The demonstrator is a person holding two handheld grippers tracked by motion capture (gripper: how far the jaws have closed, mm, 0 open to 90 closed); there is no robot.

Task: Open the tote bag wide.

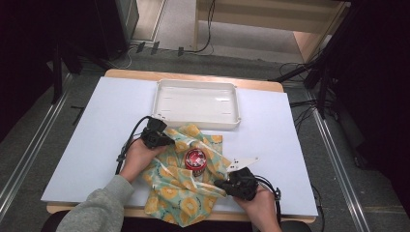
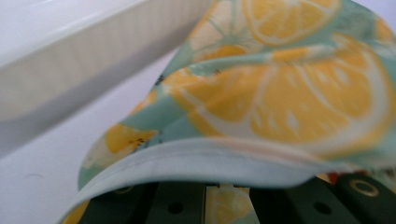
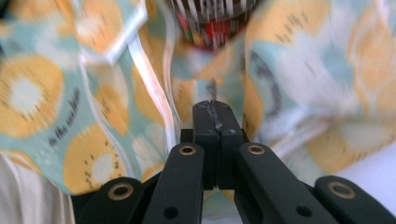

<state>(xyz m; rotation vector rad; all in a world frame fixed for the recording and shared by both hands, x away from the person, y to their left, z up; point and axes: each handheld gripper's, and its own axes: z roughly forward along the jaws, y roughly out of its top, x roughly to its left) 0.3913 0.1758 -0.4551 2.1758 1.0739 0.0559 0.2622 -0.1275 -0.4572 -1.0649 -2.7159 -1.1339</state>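
High view: the lemon-print cloth (image 1: 186, 181) lies at the table's (image 1: 96, 145) near edge, a red-lidded can (image 1: 195, 159) upright on its middle. The left gripper (image 1: 155, 135) sits at the cloth's 10 o'clock corner, the right gripper (image 1: 232, 185) at its 4 o'clock edge. A white tray (image 1: 196, 102) lies at 12 o'clock, with bare table on both sides.

Left gripper view: cloth (image 2: 261, 93) drapes over the jaws, so I cannot tell their gap; the tray wall (image 2: 84, 88) is near.

Right gripper view: jaws pressed together, apparently holding nothing. The cloth (image 3: 56, 107) reads "to the market"; the can's (image 3: 212, 21) label is blurred.

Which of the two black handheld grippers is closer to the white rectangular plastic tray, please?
The left gripper, at the yellow lemon-print cloth's far edge, just short of the tray; the right gripper is at the cloth's near side, farther away.
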